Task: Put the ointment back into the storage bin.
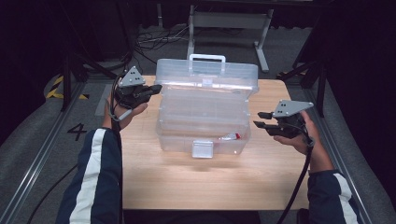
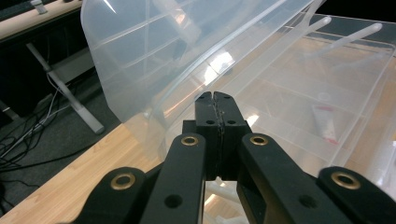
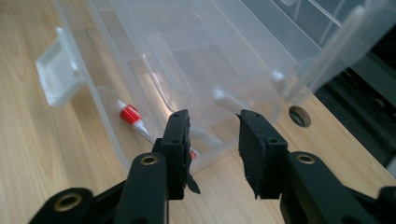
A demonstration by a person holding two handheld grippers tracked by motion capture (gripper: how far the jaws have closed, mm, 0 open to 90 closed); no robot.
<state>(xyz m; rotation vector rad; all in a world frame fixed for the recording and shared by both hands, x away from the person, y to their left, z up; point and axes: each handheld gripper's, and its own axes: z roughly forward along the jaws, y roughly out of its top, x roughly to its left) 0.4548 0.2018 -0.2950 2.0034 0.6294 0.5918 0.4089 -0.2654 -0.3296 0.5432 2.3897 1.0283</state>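
Two black tongs are held at either side of a clear plastic box (image 1: pixel 204 133) on a pale wooden table (image 1: pixel 187 182). The left gripper (image 1: pixel 156 87), topped by a grey three-cornered plate, is seen with its ribbed jaws pressed together and nothing between them, the tips lying against the left edge of the box's raised lid (image 1: pixel 208 74). In the left gripper view the closed tips (image 2: pixel 215 96) are shown just before the lid's smooth, see-through wall (image 2: pixel 154 51). The right gripper (image 1: pixel 259 119) is held off the right side of the box, its jaws apart and empty; in the right gripper view the rough black pads (image 3: pixel 255 140) are seen standing over the table just short of the box's near corner.

The box is made of glossy, colourless plastic with rounded corners, moulded ridges and inner dividers. A flat latch tab (image 1: pixel 202 149) is carried on its front wall, and a white carrying handle (image 1: pixel 207 58) on top of the lid. No readable writing is visible on it.

One small white tube with a red cap (image 1: pixel 231 136) is seen lying in the front right part of the box bottom, also caught in the right gripper view (image 3: pixel 132 117).

A painted figure "4" (image 1: pixel 77 130) is marked on the grey floor to the left, near loose black cables (image 1: pixel 149 44) and a grey metal stand (image 1: pixel 229 21).
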